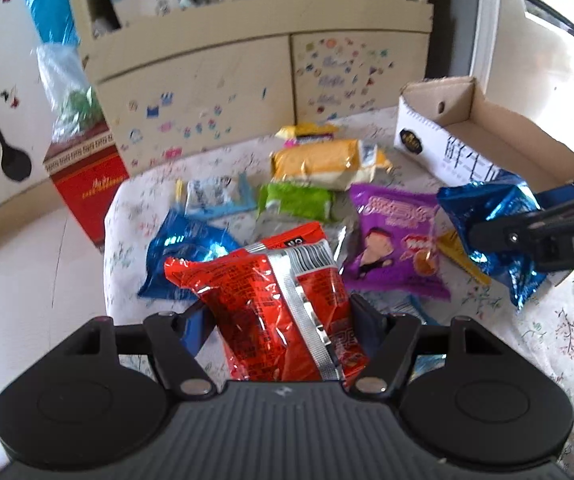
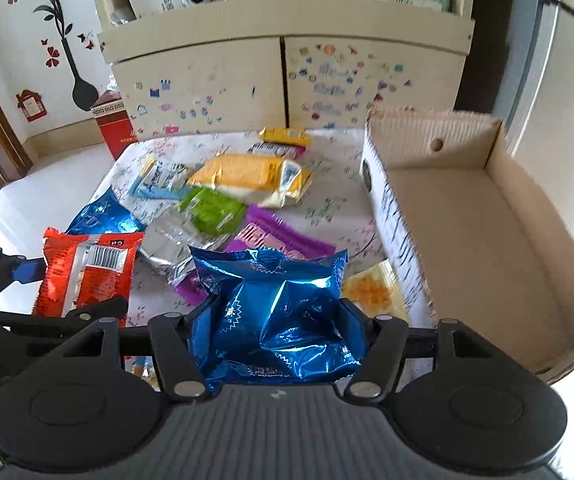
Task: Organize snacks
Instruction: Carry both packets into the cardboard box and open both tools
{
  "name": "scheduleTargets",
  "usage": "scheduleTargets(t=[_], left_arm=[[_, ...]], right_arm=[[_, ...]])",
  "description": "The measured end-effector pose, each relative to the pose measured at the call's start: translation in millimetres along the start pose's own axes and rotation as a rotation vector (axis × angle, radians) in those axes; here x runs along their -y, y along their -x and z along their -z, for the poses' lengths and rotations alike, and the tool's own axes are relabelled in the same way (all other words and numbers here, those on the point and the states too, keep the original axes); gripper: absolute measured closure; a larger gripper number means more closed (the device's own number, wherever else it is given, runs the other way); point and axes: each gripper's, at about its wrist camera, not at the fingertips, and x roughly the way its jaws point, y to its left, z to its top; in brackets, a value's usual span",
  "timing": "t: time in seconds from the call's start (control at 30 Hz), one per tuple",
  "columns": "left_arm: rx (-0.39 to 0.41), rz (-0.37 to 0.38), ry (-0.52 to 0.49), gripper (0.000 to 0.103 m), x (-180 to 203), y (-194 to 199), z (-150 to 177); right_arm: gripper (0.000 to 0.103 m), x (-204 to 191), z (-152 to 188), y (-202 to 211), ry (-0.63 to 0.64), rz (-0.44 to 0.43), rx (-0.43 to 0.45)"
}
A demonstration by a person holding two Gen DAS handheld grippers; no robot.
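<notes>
Fingers either side of red snack packet

The left hand-held gripper tilts downward above the tabletop, its jaws clamped on a red snack packet. The right hand-held gripper, likewise tilted downward above the tabletop, has its jaws pressed against a blue foil packet.

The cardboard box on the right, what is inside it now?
The cardboard box shows only its bare brown floor and walls; no snack lies in the visible part. Its nearest corner is hidden behind the right gripper and the blue packet.
</notes>
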Motion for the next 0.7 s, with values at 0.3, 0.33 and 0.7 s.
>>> scheduleTargets(t=[0.3,0.33,0.7], left_arm=[[0.091,0.001,-0.091,0.033,24,10,-12],[0.1,0.001,-0.1,0.033,26,11,-13],[0.158,0.027,-0.122,0.033,38,12,-25]], right_arm=[[0.034,3,-5,10,0.025,0.014,0.041],[0.034,3,-5,11,0.028,0.015,0.046],[0.034,17,-11,25,0.029,0.044,0.097]])
